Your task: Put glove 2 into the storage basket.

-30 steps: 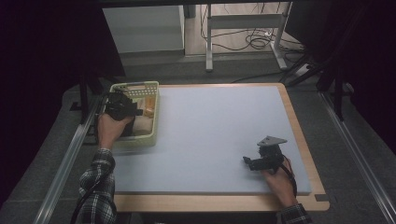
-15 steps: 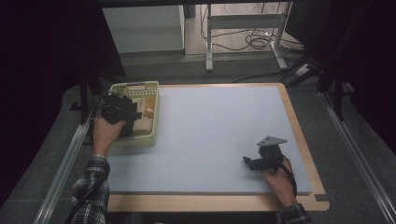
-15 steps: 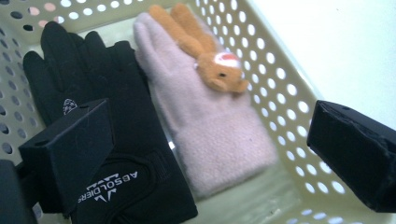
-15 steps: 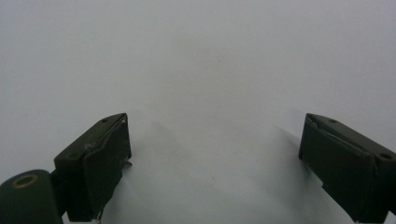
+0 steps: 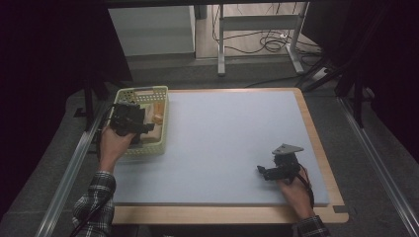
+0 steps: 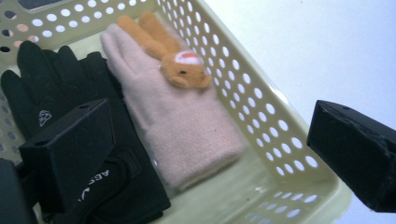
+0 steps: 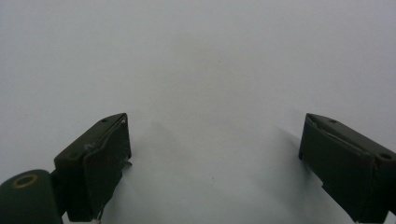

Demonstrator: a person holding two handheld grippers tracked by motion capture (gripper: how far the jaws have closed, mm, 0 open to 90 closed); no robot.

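A pale yellow perforated basket sits at the table's left edge. Inside it lie a pink knitted glove with an orange plush animal on it, and a black glove beside it. My left gripper hovers over the basket, jaws wide open, one above the black glove and one past the basket wall, with the pink glove between them. My right gripper rests low over the mat at the front right, open with nothing between its jaws.
A light grey mat covers the wooden table. Metal rails run along both sides. Desk legs and cables stand on the floor beyond the far edge.
My left gripper has shifted slightly nearer and lower over the basket. The right gripper has stayed put.
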